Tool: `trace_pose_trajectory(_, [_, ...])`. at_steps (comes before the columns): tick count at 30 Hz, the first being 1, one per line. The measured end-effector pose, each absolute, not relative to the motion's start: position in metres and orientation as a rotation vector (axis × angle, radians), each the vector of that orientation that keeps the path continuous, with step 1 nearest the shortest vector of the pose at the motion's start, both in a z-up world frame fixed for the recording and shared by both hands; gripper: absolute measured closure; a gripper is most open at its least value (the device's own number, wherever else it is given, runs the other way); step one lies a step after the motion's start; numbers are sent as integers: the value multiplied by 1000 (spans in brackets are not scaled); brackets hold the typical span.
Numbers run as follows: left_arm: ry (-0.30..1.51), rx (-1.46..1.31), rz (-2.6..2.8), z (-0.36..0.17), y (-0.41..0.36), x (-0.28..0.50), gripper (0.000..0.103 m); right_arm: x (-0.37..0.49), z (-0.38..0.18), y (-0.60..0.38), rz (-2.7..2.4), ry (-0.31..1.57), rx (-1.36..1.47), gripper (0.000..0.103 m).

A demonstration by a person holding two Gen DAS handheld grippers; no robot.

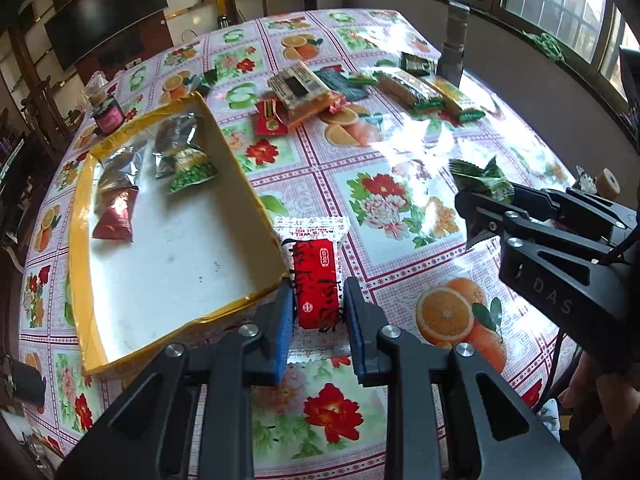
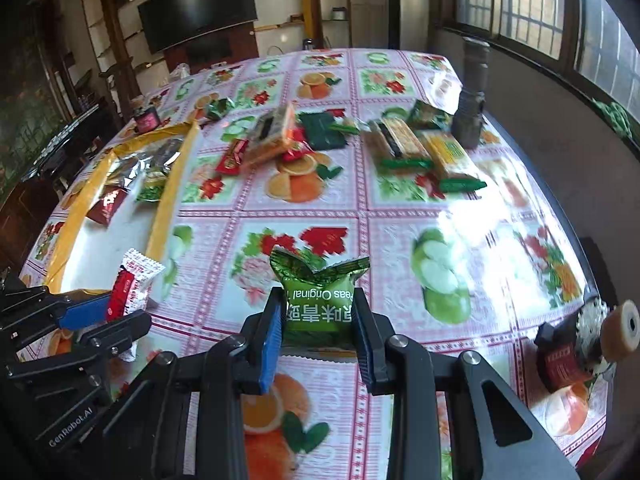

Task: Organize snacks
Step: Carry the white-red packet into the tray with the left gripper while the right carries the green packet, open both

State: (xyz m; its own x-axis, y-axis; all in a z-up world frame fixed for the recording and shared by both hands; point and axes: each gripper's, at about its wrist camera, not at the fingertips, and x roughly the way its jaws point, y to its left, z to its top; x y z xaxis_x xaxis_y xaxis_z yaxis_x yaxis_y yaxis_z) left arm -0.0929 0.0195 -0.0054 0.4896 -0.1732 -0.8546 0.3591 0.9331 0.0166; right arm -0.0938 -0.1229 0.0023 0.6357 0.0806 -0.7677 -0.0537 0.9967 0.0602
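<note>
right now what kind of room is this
Most likely a home living or dining room: a dark TV on wooden wall shelving, a table with a fruit-and-flower cloth, and barred windows.

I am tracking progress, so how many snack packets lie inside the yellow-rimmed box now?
4, as far as visible: a red packet nearest, a green pea packet by the right wall, and two silver foil packets at the far end. Overlap may hide others.
</note>
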Motion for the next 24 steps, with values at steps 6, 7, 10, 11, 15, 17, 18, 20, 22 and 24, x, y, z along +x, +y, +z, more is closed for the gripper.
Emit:
trace_pose_trajectory(6, [990, 133, -306, 13, 43, -88, 76, -79, 25, -87, 159, 827, 0, 71])
trace_pose_trajectory(7, [987, 116, -299, 16, 48, -86, 76, -76, 30, -80, 176, 816, -10, 71])
trace_pose_trajectory(10, [976, 60, -263, 27, 69, -76, 76, -65, 40, -59, 234, 796, -28, 71])
trace_pose_trajectory(11, [976, 41, -252, 29, 77, -72, 76, -60, 43, -49, 256, 791, -39, 71])
trace_pose_trajectory(15, [992, -30, -178, 31, 110, -51, 75, -38, 43, -18, 323, 789, -61, 71])
trace_pose_trajectory(17, [1010, -67, -136, 27, 128, -39, 75, -28, 39, -6, 353, 801, -62, 71])
trace_pose_trajectory(18, [1022, -77, -114, 24, 137, -33, 75, -23, 36, 0, 364, 809, -61, 71])
trace_pose_trajectory(20, [1050, -86, -75, 15, 149, -23, 75, -12, 27, 11, 384, 828, -62, 71])
trace_pose_trajectory(22, [1083, -97, -56, 6, 157, -14, 75, -3, 17, 20, 397, 851, -61, 71])
trace_pose_trajectory(24, [1116, -109, -45, -3, 162, -6, 75, 3, 9, 26, 405, 871, -60, 71])
